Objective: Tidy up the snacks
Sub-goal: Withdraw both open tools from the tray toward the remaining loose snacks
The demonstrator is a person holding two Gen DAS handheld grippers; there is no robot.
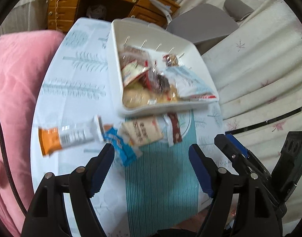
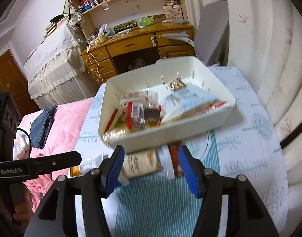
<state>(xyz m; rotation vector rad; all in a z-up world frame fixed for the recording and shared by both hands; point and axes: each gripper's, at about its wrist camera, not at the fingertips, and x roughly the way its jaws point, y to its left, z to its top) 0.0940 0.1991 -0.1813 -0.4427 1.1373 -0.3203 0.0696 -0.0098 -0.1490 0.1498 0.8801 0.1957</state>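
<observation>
A white bin (image 1: 115,63) (image 2: 168,138) holding several snack packets stands on the round table. In front of it lie loose snacks: an orange and silver packet (image 1: 64,138), a blue packet (image 1: 123,148), a beige packet (image 1: 145,131) (image 2: 141,164) and a brown and white bar (image 1: 174,130) (image 2: 176,162). My left gripper (image 1: 151,154) hovers open over the striped mat, the blue packet just past its left finger. My right gripper (image 2: 151,158) is open and empty, close above the beige packet and the bar. Its black body (image 1: 249,158) shows at the right of the left wrist view.
The table carries a pale tree-print cloth (image 1: 76,90) and a teal striped mat (image 1: 160,177) (image 2: 156,201). A pink bed (image 1: 14,90) lies left, a wooden desk (image 2: 131,45) and grey chair (image 1: 202,25) behind, a quilted cover (image 2: 265,59) right. A hand (image 2: 20,207) holds the left tool.
</observation>
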